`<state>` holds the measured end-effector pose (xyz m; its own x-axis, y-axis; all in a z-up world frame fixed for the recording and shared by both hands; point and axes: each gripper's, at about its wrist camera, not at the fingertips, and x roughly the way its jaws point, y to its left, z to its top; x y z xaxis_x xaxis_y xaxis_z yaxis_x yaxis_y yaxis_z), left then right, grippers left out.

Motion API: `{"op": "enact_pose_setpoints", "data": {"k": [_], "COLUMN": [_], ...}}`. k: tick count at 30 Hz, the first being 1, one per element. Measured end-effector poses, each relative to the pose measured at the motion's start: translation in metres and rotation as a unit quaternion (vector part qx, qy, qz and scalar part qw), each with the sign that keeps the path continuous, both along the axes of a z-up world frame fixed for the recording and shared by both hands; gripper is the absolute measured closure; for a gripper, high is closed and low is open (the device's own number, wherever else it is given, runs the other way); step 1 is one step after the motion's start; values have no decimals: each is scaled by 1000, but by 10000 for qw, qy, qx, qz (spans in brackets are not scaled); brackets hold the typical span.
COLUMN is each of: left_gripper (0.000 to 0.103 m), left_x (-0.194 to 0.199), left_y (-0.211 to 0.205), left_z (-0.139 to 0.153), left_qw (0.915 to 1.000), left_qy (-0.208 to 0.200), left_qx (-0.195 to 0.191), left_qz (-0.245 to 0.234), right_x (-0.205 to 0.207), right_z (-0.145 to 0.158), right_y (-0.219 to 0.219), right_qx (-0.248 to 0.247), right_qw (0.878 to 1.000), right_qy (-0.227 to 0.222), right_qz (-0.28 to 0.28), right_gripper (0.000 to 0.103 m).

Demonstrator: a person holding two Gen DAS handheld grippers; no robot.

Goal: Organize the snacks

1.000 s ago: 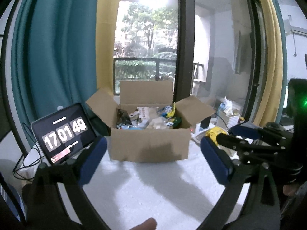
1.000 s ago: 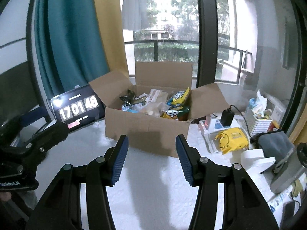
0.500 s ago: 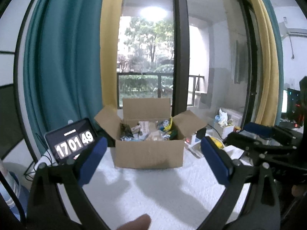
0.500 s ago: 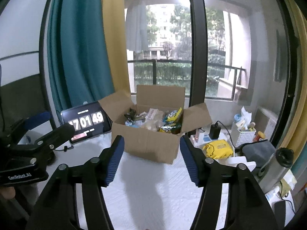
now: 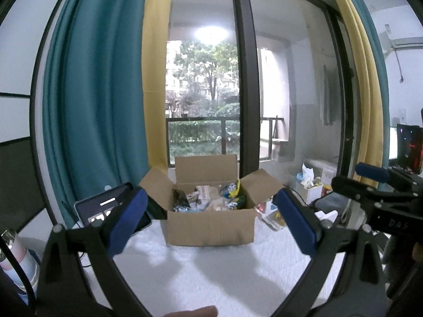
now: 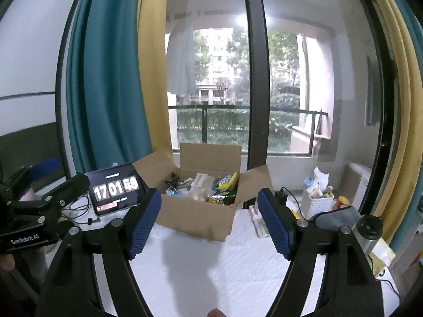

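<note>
Cardboard box (image 5: pixel 210 227) of snacks (image 6: pixel 224 185) sat on the white table (image 6: pixel 211 272), well beyond both left tongs (image 5: pixel 211 220) and right tongs (image 6: pixel 210 223), each spread wide and empty, the right having just been opening.

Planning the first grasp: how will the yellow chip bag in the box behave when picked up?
The chip bag is probably light and puffy: it stands above the other snacks. Its glossy film may slip or crumple between pads. It leans on the box wall among packets, so lifting it could drag its neighbours.
</note>
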<state>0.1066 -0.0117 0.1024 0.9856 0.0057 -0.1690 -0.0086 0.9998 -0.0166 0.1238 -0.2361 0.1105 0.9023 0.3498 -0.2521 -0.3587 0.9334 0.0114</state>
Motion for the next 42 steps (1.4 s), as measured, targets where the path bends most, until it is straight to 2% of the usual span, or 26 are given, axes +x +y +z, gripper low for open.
{"op": "enact_pose_setpoints", "data": {"k": [42], "left_gripper": [4], "left_x": [-3], "left_y": [5], "left_z": [2], "left_qw": [9998], "left_qy": [-50], "left_qx": [-138], "left_qz": [113], "right_x": [1], "right_z": [-2], "right_y": [7], "right_qx": [-40], "right_qw": [10000], "right_qy": [40], "right_qz": [80], "right_gripper": [24]}}
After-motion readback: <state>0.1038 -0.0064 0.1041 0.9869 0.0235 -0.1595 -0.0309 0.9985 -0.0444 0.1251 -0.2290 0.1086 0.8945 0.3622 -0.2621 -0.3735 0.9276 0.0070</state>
